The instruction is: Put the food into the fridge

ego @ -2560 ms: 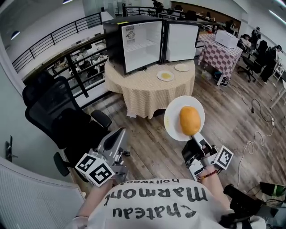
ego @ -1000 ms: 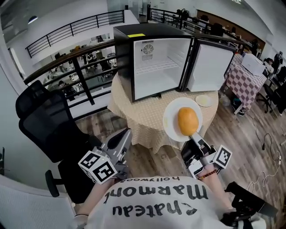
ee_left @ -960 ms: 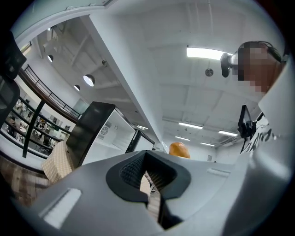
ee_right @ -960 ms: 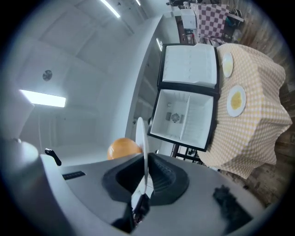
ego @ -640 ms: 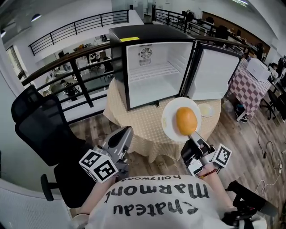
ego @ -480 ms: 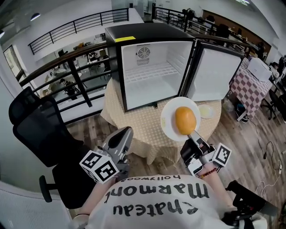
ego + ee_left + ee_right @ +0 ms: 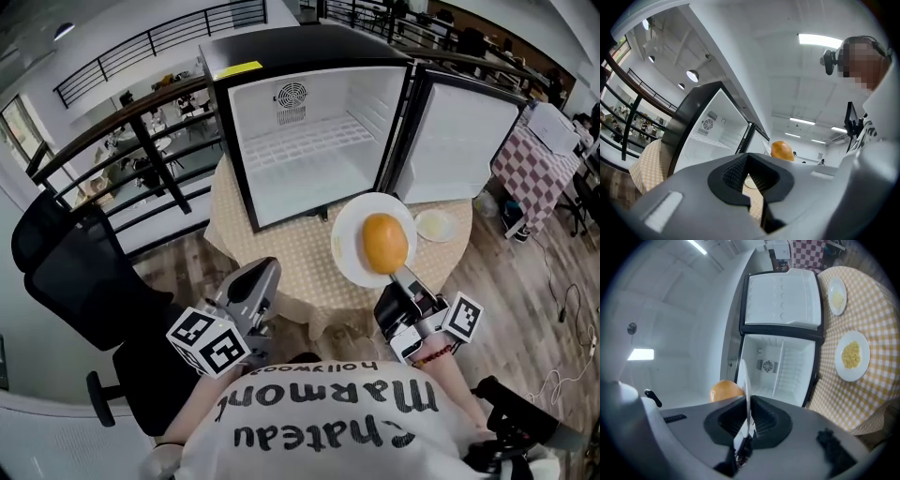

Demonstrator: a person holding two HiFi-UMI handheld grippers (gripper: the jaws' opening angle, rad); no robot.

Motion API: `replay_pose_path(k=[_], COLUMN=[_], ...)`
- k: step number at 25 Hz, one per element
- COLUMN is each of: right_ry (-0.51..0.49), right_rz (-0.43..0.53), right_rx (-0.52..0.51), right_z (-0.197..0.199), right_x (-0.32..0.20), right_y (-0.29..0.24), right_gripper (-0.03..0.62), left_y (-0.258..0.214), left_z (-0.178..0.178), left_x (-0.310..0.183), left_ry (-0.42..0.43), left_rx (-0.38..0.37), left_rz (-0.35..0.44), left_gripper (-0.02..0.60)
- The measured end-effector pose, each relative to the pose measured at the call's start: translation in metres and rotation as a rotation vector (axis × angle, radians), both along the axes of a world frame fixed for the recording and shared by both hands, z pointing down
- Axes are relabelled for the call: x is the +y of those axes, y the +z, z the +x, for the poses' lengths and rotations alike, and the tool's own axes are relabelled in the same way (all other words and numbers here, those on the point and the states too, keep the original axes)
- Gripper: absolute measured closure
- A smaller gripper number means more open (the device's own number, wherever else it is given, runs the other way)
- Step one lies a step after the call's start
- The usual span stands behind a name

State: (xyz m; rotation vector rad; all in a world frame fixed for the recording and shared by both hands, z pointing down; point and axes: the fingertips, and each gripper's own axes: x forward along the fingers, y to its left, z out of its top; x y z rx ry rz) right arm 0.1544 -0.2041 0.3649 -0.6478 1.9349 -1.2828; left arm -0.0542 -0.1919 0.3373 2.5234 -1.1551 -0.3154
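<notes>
My right gripper [image 7: 402, 277] is clamped on the rim of the white plate [image 7: 351, 240], which carries the orange food [image 7: 384, 242], facing the open fridge [image 7: 309, 141]. My left gripper [image 7: 262, 271] has its jaws together, empty.

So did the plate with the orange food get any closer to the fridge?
Yes. The plate moved toward the fridge: earlier it showed over the floor, now over the table, just below the open fridge.

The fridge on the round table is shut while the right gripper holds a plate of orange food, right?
No: the head view shows the fridge open, its door swung to the right. It does stand on the round table, and the right gripper holds the plate with the orange food.
</notes>
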Motion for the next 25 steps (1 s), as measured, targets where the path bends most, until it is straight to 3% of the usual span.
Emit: replay_pose_path(k=[12, 19, 25], right_ry=[0.099, 0.181, 0.244], right_rz=[-0.045, -0.054, -0.079], right_rx=[0.003, -0.004, -0.010], right_z=[0.005, 0.007, 0.009], right_x=[-0.070, -0.115, -0.147], right_y=[-0.006, -0.011, -0.004], right_gripper=[0.563, 0.563, 0.563], left_y=[-0.017, -0.015, -0.003], left_z=[0.017, 0.059, 0.082], left_x=[-0.094, -0.140, -0.174], left_ry=[0.111, 0.306, 0.401], left_rx=[-0.028, -0.094, -0.107], left_rz=[-0.009, 0.044, 0.050], left_gripper=[0.575, 0.575, 0.575])
